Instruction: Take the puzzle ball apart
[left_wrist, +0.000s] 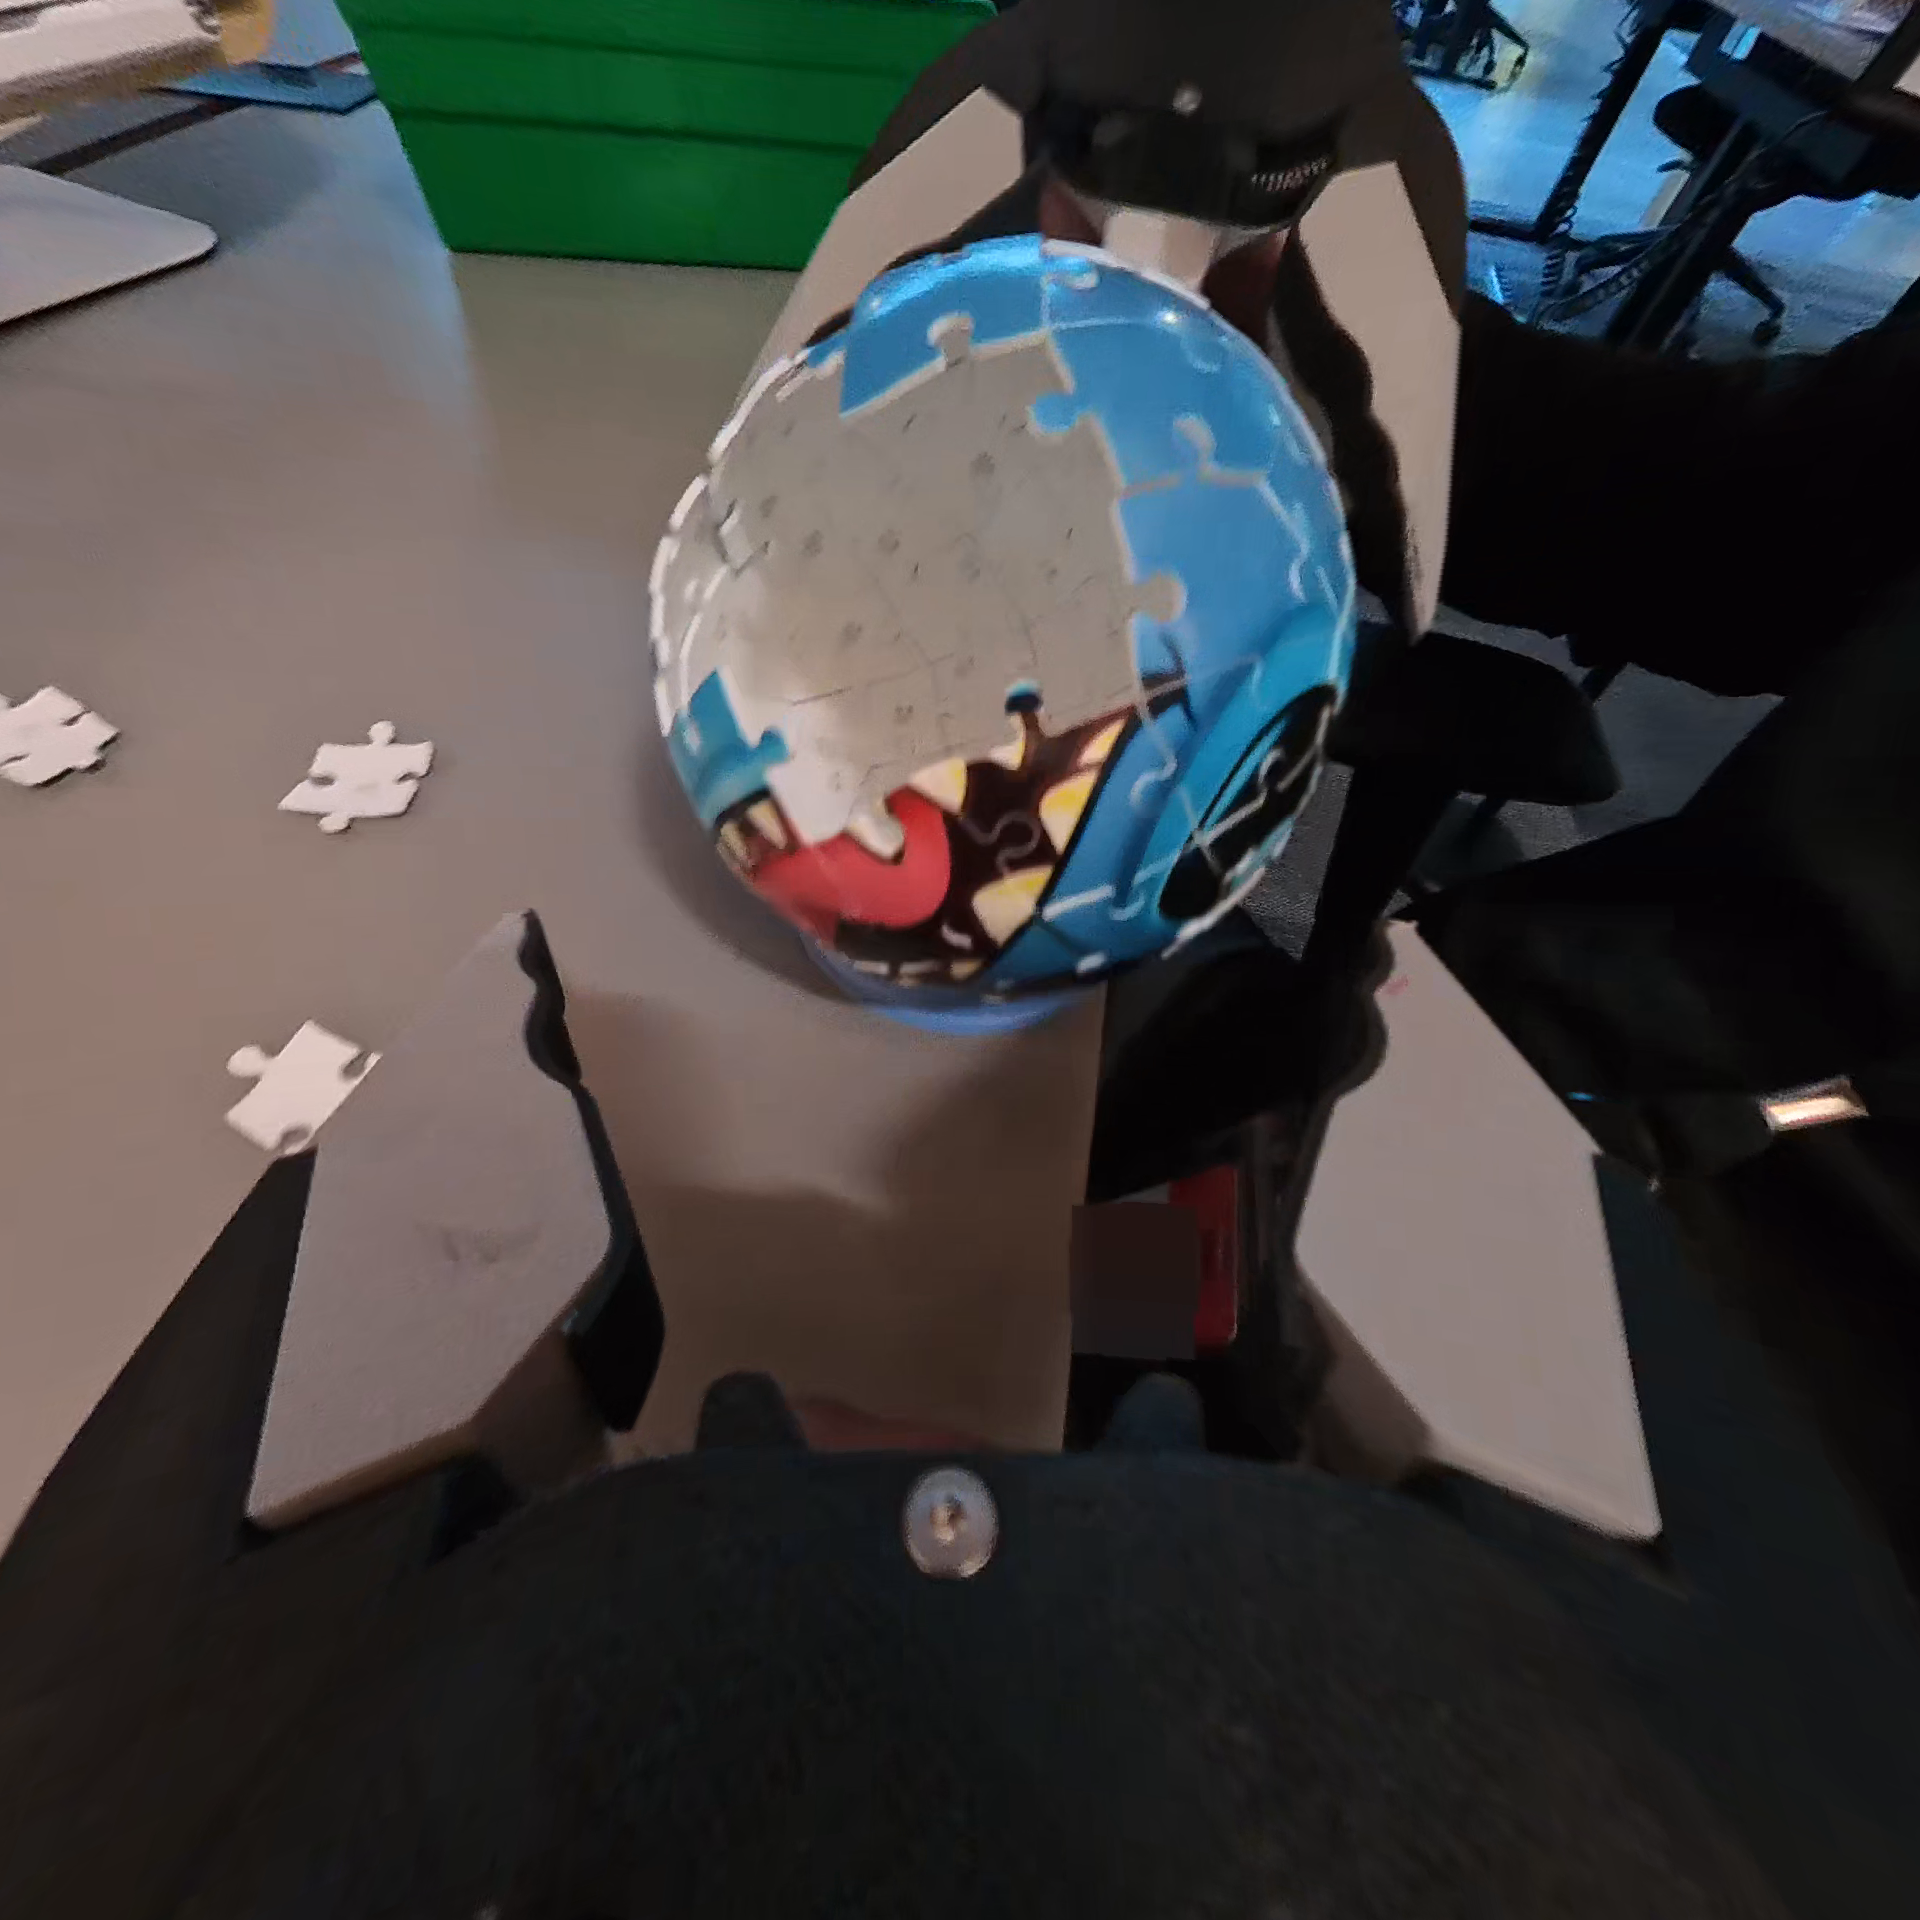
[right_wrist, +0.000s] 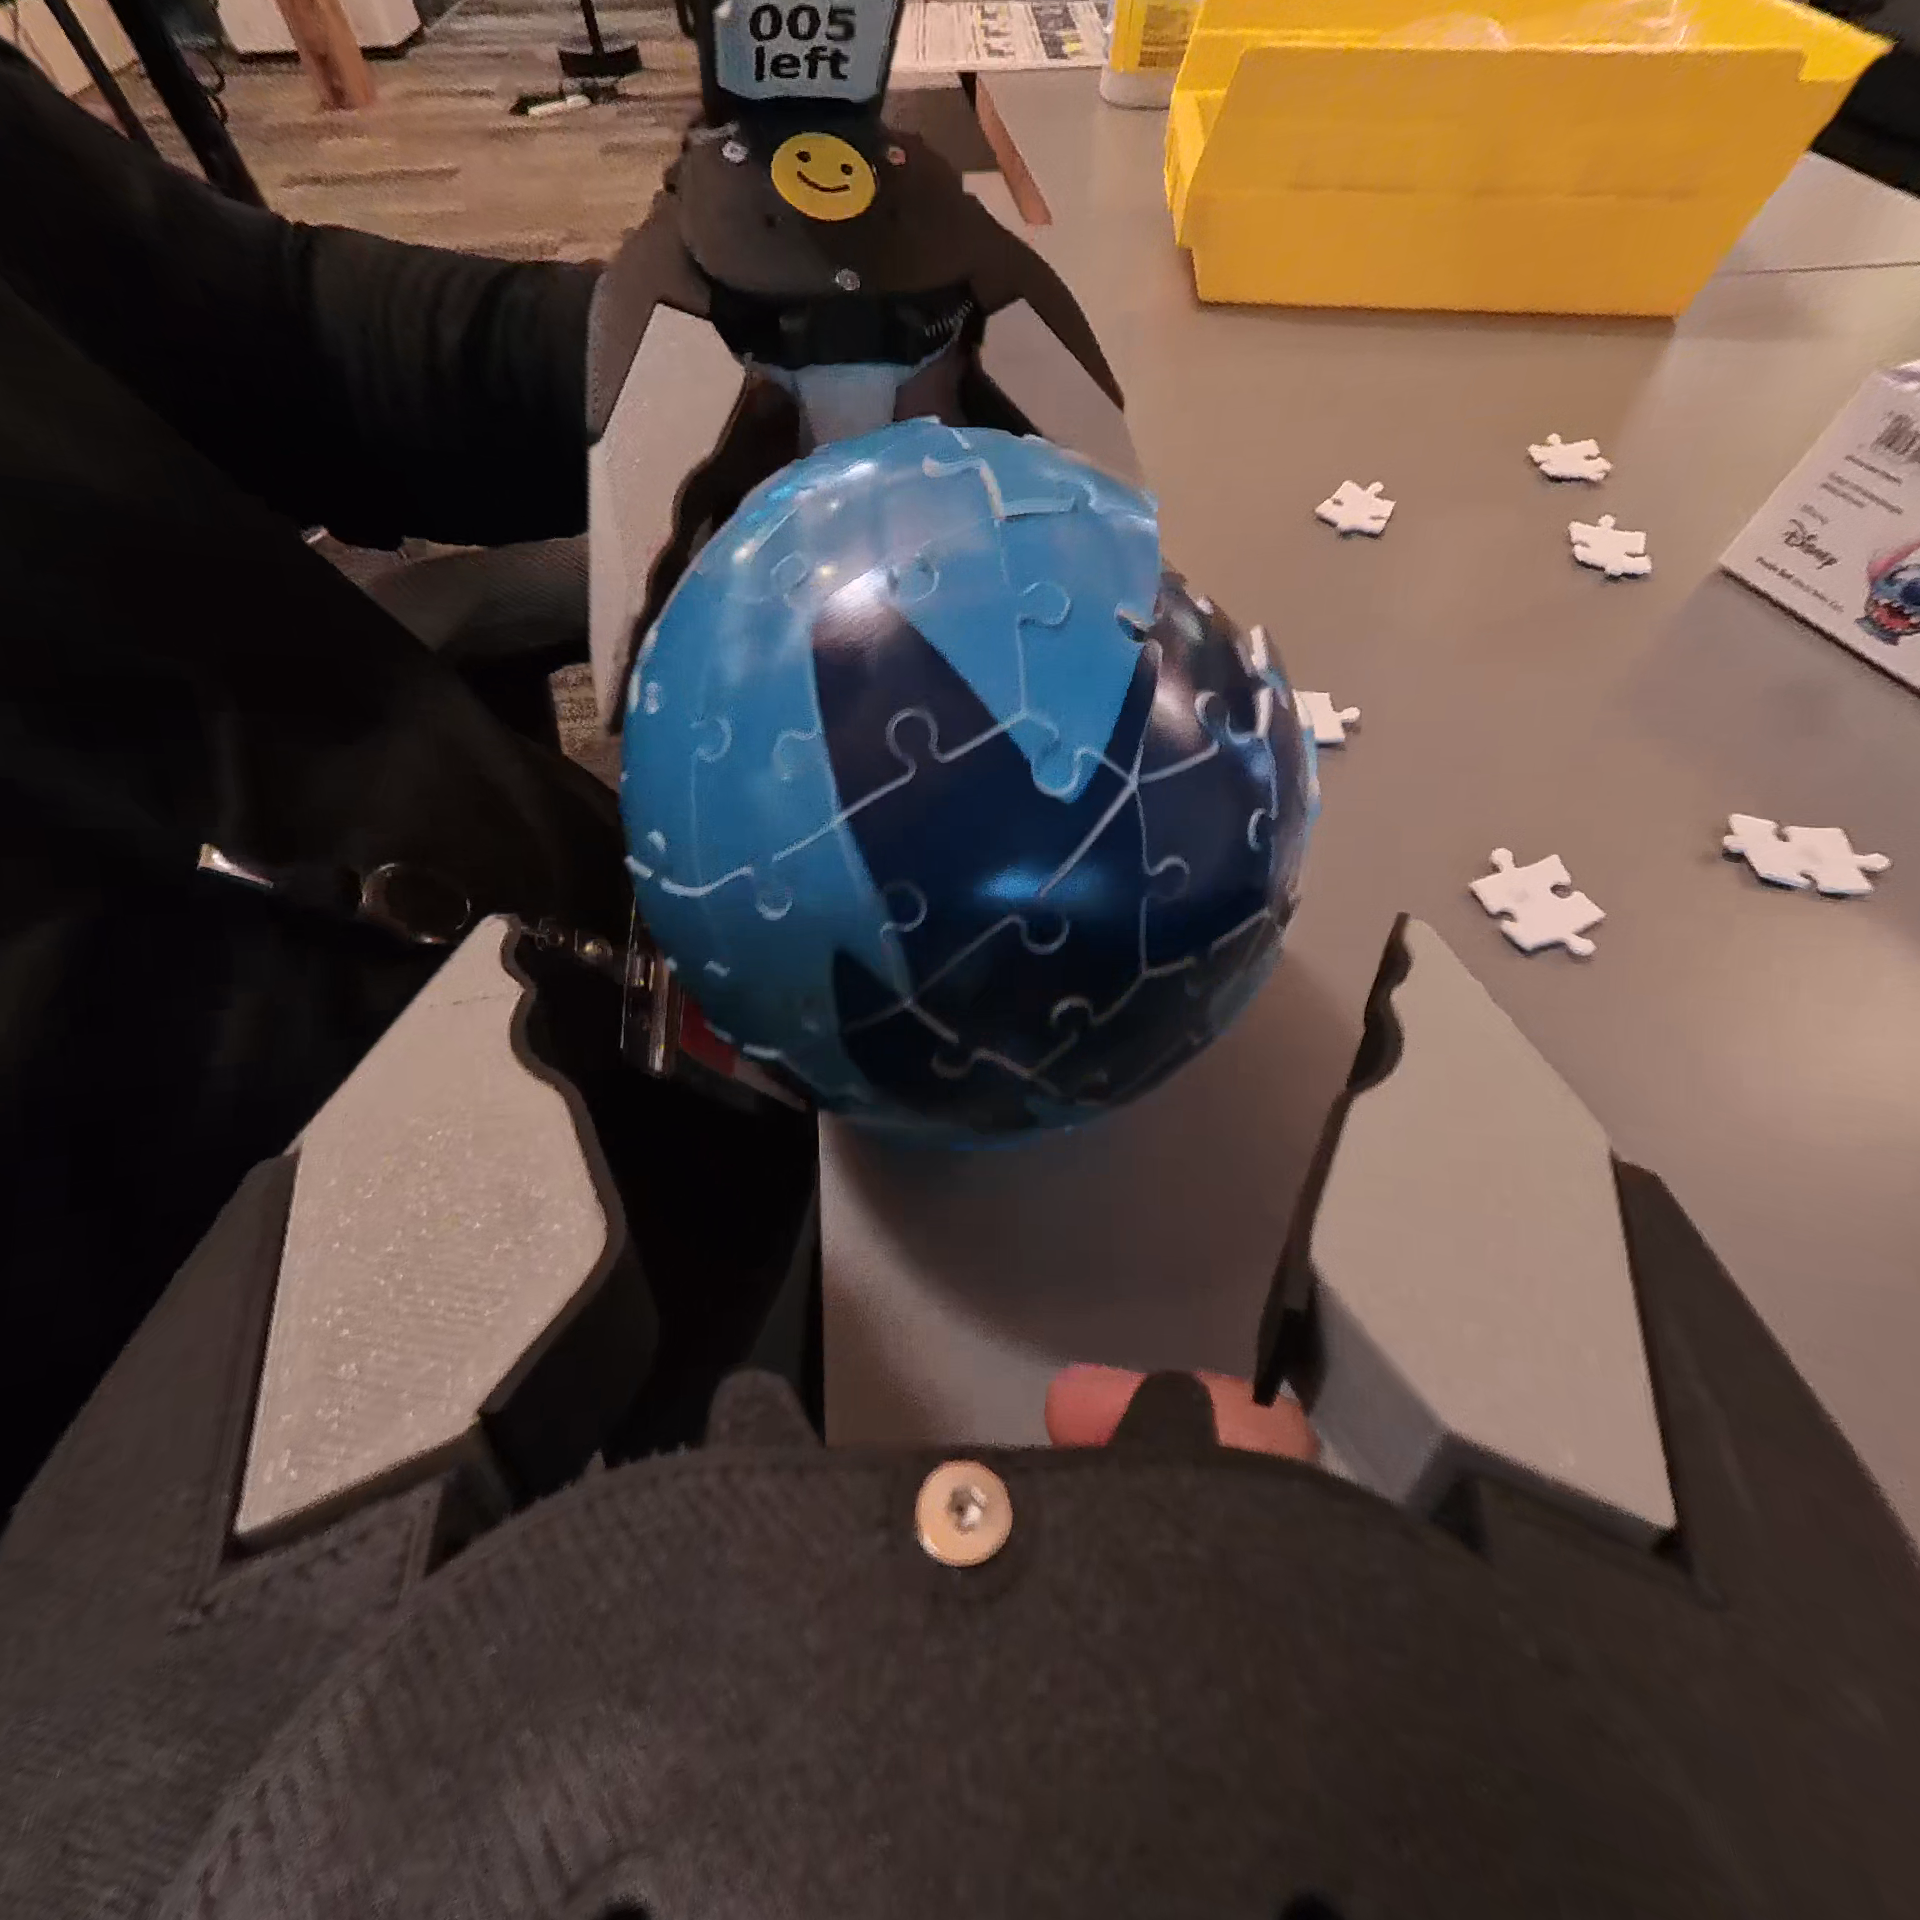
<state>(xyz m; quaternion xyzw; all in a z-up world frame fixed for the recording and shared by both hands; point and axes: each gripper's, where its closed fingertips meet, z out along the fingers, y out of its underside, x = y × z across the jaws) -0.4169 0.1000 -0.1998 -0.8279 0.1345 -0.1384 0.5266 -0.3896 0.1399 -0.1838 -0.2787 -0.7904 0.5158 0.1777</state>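
Ball (left_wrist: 1003, 644): on the grey tabletop (left_wrist: 312, 499) near its edge, between my two tongs, on a small blue ring; a large hole on one side shows the pale inside of the shell. My left tongs (left_wrist: 831, 997): spread wide, short of the ball, holding nothing. My right tongs (right_wrist: 956, 997): spread wide, facing the ball from the opposite side, holding nothing. Pieces (right_wrist: 1538, 902): several, white side up, scattered loose. Yellow bin (right_wrist: 1475, 156): behind them. Green bin (left_wrist: 644, 125): at the tabletop's other end.
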